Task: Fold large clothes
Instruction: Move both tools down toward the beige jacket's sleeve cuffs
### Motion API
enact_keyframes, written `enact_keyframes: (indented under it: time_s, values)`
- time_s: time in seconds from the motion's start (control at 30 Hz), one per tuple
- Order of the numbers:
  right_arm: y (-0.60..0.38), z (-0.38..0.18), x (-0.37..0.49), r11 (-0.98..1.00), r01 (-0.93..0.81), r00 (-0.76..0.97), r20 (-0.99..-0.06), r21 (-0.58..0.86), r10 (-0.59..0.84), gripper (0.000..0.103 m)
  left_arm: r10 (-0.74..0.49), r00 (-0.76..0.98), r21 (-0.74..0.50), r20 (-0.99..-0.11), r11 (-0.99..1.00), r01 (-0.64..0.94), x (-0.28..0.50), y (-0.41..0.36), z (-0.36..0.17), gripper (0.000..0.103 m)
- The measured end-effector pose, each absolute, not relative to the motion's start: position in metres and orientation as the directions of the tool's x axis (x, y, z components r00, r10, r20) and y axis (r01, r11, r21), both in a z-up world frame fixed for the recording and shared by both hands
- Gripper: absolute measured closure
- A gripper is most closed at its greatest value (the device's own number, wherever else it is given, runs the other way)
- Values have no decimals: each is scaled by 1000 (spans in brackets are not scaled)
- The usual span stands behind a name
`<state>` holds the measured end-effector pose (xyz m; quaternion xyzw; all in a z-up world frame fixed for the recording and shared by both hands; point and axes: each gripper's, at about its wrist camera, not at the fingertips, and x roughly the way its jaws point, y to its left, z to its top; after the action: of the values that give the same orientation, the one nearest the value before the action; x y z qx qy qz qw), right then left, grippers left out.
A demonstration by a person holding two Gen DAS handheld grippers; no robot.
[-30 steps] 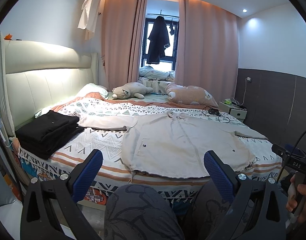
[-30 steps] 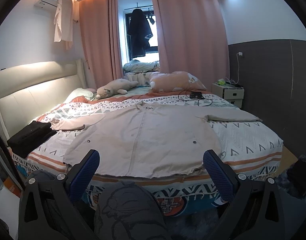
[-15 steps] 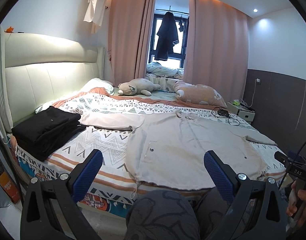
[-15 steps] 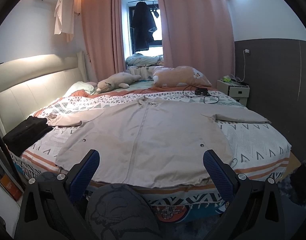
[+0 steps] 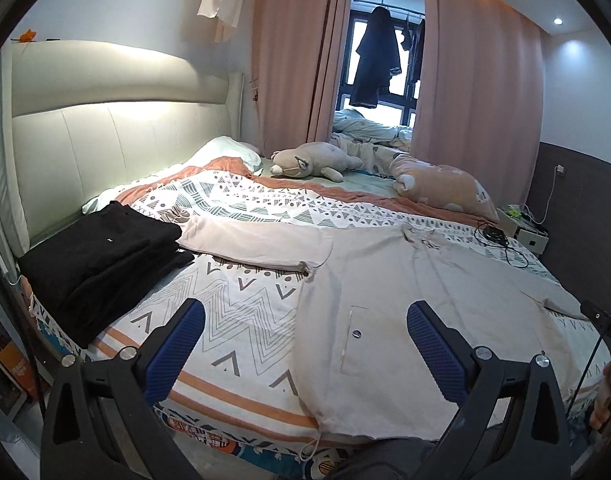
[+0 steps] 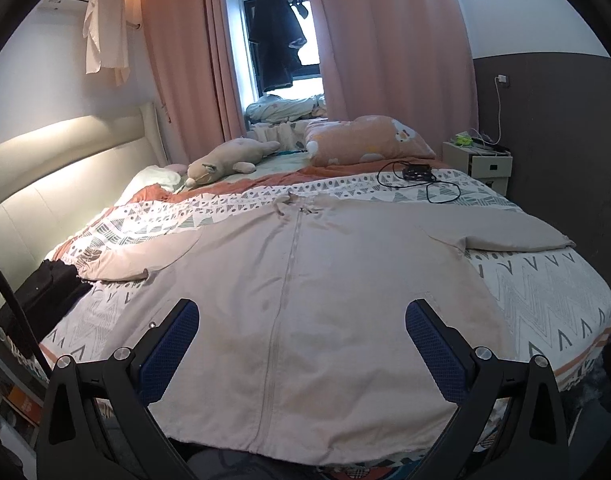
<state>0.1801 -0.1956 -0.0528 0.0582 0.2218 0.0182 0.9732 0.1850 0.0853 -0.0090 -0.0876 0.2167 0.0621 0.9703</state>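
A large beige zip-front jacket lies spread flat on the patterned bedspread, front up, collar toward the far side and hem at the near edge. Its left sleeve stretches toward the folded black clothes; its right sleeve lies out toward the bed's right side. My left gripper hovers open over the jacket's left hem corner and the bedspread beside it. My right gripper is open above the lower middle of the jacket, around the zip. Neither holds anything.
A stack of folded black clothes sits at the bed's near left corner. A plush toy, a pink pillow and a black cable with charger lie at the far side. A white nightstand stands on the right.
Both grippers have moved forward and nearer to the bed, so the jacket fills more of each view. The person's knees have dropped out of the frames. Both grippers stay open.
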Motion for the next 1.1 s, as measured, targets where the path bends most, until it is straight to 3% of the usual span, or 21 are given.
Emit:
enact_keyframes:
  time_s: [0.47, 0.73, 0.97, 1.1]
  values:
    - [-175, -58, 304, 982, -95, 857, -489, 161, 163, 0, 129, 867, -207, -482, 944, -256, 286, 162, -12, 1]
    - [-156, -56, 378, 967, -120, 826, -518, 225, 223, 0, 127, 833, -254, -538, 918, -304, 345, 206, -20, 10]
    - [-128, -67, 434, 955, -163, 795, -540, 248, 276, 0, 116, 798, -278, -592, 899, -337, 395, 235, -31, 11]
    - [-118, -75, 466, 957, -158, 780, -564, 244, 273, 0, 106, 767, -280, -633, 892, -355, 427, 246, -42, 25]
